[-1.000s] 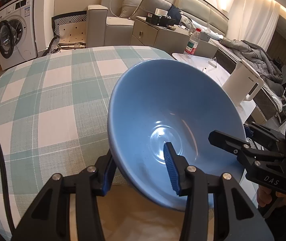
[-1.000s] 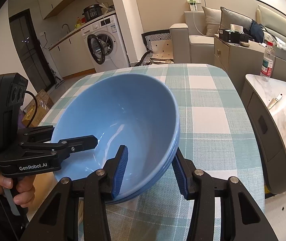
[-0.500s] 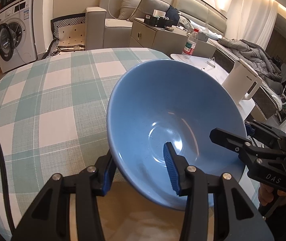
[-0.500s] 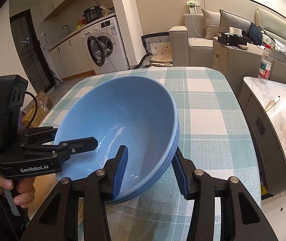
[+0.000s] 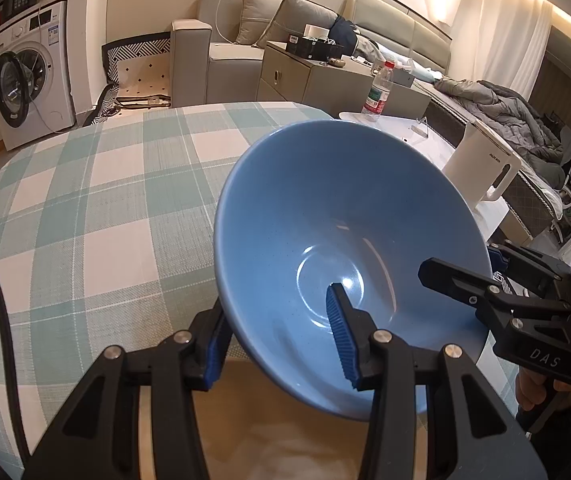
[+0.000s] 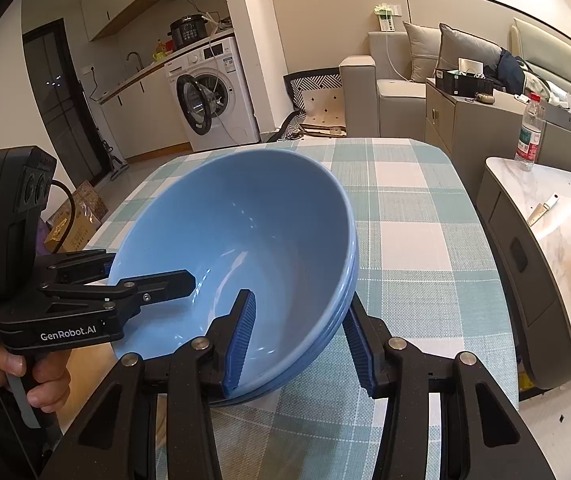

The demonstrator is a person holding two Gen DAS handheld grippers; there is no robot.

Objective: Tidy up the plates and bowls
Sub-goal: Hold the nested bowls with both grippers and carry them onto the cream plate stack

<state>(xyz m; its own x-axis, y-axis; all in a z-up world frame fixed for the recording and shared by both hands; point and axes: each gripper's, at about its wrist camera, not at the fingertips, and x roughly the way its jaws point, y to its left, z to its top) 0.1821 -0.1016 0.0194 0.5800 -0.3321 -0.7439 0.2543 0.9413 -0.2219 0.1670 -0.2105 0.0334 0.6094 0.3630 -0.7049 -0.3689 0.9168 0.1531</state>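
Blue bowls (image 6: 245,240), nested in a stack and tilted above the checked tablecloth (image 5: 85,208), are clamped at opposite rims by the left gripper (image 5: 277,336) and right gripper (image 6: 297,340), so stacking looks done and setting down remains.

Both wrist views close, angled down; share blue bowl (image 5: 349,248), checked table (image 6: 413,216)

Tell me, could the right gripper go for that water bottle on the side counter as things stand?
Probably not: the right gripper is clamped on the blue bowls, which the left gripper shares. The water bottle stands beyond the table's edge.
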